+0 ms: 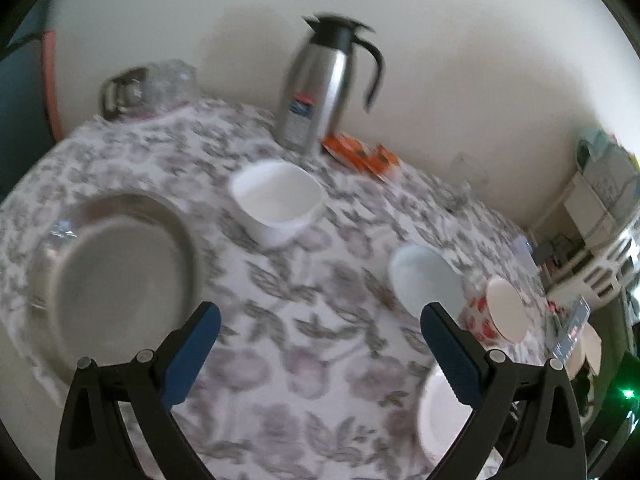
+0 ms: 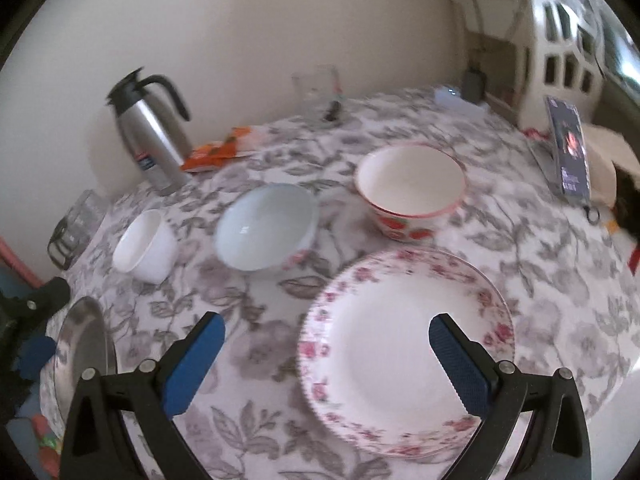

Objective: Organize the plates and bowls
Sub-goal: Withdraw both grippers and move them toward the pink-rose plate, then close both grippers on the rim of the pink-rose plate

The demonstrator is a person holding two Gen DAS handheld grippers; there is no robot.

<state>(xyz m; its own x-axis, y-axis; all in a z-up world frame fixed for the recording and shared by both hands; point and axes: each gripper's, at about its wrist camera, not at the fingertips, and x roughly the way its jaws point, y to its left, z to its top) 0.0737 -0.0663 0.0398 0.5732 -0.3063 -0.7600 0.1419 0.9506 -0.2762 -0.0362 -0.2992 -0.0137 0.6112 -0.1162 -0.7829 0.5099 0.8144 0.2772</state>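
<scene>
Both grippers are just hanging above the table with fingers spread wide and nothing in them. The left gripper point(image 1: 320, 320) sits over bare floral tablecloth point(image 1: 304, 344), with the steel plate point(image 1: 120, 276) off to its left side. Further back is the small white square bowl point(image 1: 278, 200), and to the right the pale blue bowl point(image 1: 424, 280), then the strawberry-print bowl point(image 1: 504, 312) just beside it, can't tell if they touch. A bit of the floral plate point(image 1: 436, 420) peeks out behind the right finger.

The right gripper point(image 2: 326, 334) hovers over the near-left edge of the floral plate point(image 2: 404, 352), which lies flat on the cloth, pink roses round the rim. Behind it stands the strawberry-print bowl point(image 2: 412, 188), upright, and left of that the pale blue bowl point(image 2: 266, 232) and the white square bowl point(image 2: 144, 246), all apart from each other. The steel plate point(image 2: 82, 344) is at the far left edge.

Against the wall: a steel thermos jug point(image 2: 150, 132), orange packets point(image 2: 216, 150) next to it, a clear glass point(image 2: 316, 88).
</scene>
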